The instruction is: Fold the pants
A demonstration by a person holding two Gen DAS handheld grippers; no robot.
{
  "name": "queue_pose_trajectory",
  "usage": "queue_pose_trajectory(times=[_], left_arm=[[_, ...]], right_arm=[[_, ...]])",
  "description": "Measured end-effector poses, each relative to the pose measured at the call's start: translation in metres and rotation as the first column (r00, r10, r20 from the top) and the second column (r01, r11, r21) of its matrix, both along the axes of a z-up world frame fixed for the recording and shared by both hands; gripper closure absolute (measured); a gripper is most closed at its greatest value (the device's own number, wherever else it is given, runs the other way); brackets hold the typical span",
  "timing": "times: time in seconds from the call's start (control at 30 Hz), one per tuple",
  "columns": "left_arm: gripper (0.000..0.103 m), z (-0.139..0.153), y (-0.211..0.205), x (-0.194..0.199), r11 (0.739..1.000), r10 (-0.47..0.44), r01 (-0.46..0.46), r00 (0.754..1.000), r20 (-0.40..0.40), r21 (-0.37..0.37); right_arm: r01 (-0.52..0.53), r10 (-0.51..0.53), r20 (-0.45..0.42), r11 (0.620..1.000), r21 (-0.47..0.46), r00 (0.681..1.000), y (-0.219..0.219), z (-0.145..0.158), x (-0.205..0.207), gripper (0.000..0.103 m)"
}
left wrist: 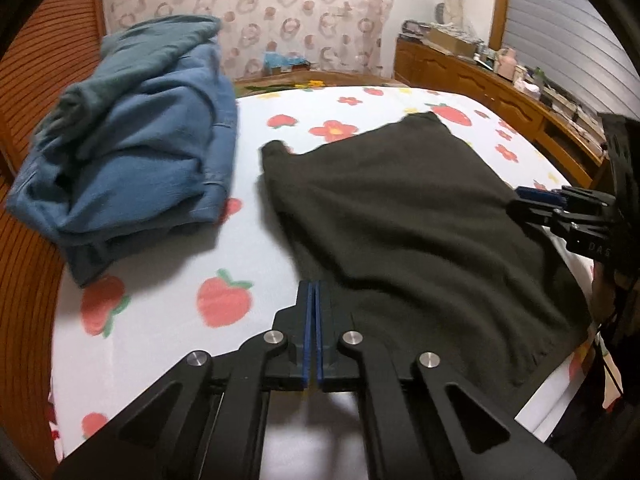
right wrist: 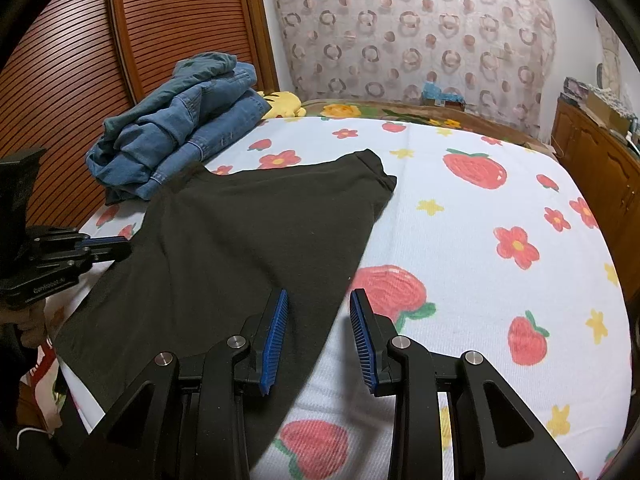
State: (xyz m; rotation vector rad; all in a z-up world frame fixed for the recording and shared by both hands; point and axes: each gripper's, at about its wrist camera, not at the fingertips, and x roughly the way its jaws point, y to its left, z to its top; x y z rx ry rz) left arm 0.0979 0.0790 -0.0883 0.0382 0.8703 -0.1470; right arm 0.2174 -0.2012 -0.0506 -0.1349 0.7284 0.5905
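Dark brownish-black knit pants (right wrist: 224,240) lying flat, folded, on white strawberry-and-flower print bedspread (right wrist: 480,280). My left gripper (left wrist: 314,292) hovering at garment's near-left edge, blue pads pressing together, nothing between. My right gripper (right wrist: 318,312) holding jaws apart over pants' right edge. Pile of blue denim jeans (left wrist: 132,152) sitting beside pants.

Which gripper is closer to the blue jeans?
Left. The left gripper sits at the black pants' edge facing the jeans; the right gripper is at the pants' opposite edge.
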Motion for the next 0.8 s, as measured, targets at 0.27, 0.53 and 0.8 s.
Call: queue_pose_trajectory(times=[0.27,0.53,0.8], left_arm=[[0.084,0.009,0.008,-0.013,0.998,0.003,-0.002,1.0,0.009,-0.069],[0.068,-0.001,-0.008,-0.017,0.996,-0.024,0.023,1.0,-0.009,-0.087],[0.099,-0.004,-0.012,-0.025,0.993,-0.05,0.047,0.998,-0.023,-0.111]], right_arm=[[0.003,-0.003,0.003,1.0,-0.005,1.0,-0.001,0.0,0.0,0.069],[0.003,-0.003,0.0,1.0,-0.011,1.0,0.001,0.0,0.0,0.069],[0.005,-0.005,-0.002,1.0,-0.01,1.0,0.001,0.0,0.0,0.069]])
